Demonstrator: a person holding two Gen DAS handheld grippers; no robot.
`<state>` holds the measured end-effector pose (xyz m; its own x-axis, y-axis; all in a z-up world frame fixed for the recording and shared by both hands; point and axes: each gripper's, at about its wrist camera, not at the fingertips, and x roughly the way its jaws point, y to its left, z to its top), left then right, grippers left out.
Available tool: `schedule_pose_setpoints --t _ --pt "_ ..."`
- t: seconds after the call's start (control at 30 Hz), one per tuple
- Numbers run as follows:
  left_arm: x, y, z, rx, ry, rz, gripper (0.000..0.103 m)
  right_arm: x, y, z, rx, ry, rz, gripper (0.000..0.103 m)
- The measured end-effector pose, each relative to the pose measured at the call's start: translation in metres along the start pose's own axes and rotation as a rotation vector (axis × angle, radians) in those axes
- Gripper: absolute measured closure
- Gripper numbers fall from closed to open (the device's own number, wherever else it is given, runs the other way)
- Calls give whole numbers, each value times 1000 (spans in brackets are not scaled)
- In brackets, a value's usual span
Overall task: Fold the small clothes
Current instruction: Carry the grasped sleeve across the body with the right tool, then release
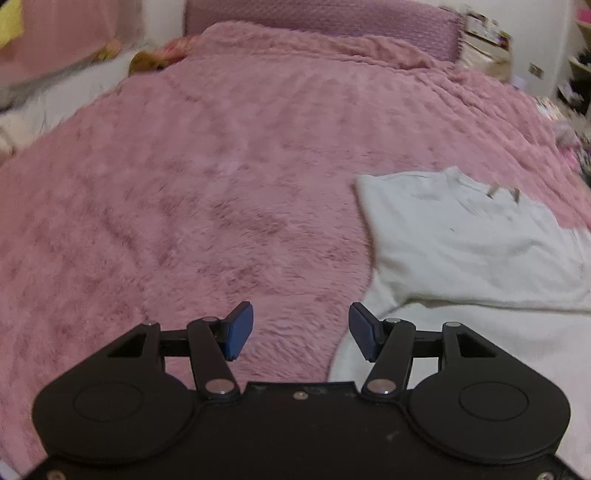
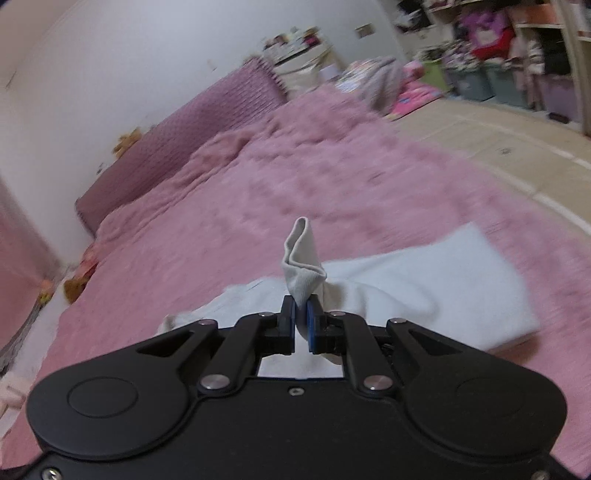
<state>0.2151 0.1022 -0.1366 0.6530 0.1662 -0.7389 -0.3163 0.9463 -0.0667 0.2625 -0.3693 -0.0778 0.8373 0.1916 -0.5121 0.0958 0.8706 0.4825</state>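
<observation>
One white garment (image 1: 472, 251), lying flat on the pink fluffy blanket (image 1: 207, 206) at the right of the left wrist view, collar toward the far right. Its left edge straight, its near edge resting on a second white layer (image 1: 424, 354) that runs to the near right corner; whether that layer belongs to the same garment cannot be told. One bed, one purple headboard (image 1: 325, 18) at the far end.

Left gripper (image 1: 301, 330) over the blanket just left of the garment, fingers (image 1: 239, 328) spread wide, nothing between them, touching no cloth. Broad stretch of bare blanket left and far of it, reaching to the headboard and to the left edge of the bed, where small blurred things (image 1: 147, 61) sit at the far corner.

Right gripper (image 2: 302, 321) with fingers (image 2: 289, 317) pressed together on a fold of the white garment (image 2: 436, 291); one narrow ribbed tongue of cloth (image 2: 303, 260) standing up beyond the tips. Rest of the garment spread to the right on the blanket, its far right corner squared, its near right edge lifted slightly with a shadow beneath. One smaller lobe of white cloth (image 2: 173, 319) showing at the near left of the gripper.

Right edge of the bed close beyond the garment, then pale floor (image 2: 480, 140). Far right, shelves and bins (image 2: 491, 77) crowded with blurred things, count not readable. Open blanket far and left of the right gripper up to the headboard.
</observation>
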Motion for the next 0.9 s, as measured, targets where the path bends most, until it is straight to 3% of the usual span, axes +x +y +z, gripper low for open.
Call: schedule_pose_setpoints --t 0.1,0.3,0.4,0.8,0.9 --pt "5 11 2 -52 2 -38 44 23 42 -17 -44 49 13 101" --pt "15 16 1 -24 -9 -33 44 59 114 -50 -93 128 76 101" --pt "17 25 2 -46 -1 -48 44 76 142 -62 -126 161 89 101" --pt "10 61 -4 -85 -7 -38 44 113 249 -109 -186 244 278 101" --pt "12 64 -7 -98 1 -44 44 130 269 -126 -201 282 283 100"
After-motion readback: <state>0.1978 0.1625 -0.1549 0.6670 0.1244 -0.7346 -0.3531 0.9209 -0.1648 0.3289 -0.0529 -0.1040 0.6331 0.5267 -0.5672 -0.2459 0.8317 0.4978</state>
